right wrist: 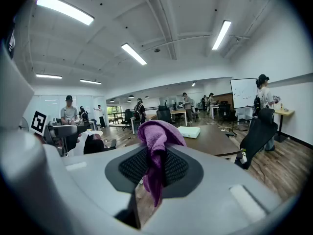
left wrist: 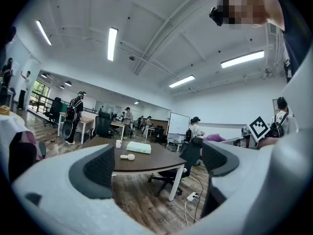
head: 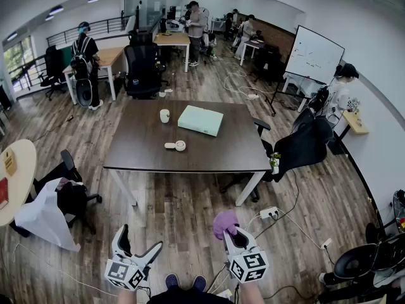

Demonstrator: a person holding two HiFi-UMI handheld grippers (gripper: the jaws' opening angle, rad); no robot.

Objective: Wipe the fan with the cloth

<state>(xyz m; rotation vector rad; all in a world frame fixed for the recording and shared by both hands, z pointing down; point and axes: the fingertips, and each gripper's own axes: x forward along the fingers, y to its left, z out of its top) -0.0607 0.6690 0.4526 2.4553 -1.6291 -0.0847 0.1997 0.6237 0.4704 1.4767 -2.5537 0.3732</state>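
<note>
As it lies, the fan (head: pixel 176 145) points handle left.

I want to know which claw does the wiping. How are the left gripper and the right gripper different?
The left gripper's jaws stand wide apart, while the right gripper's jaws are shut. The left gripper holds nothing, but the right gripper pinches a purple cloth. Both are pale with dark pads, and each carries a marker cube.

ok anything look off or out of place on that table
Nothing stands out. The fan, cup and pale box sit apart on the table; nothing spilled. The cloth hangs pinched in the right gripper.
</note>
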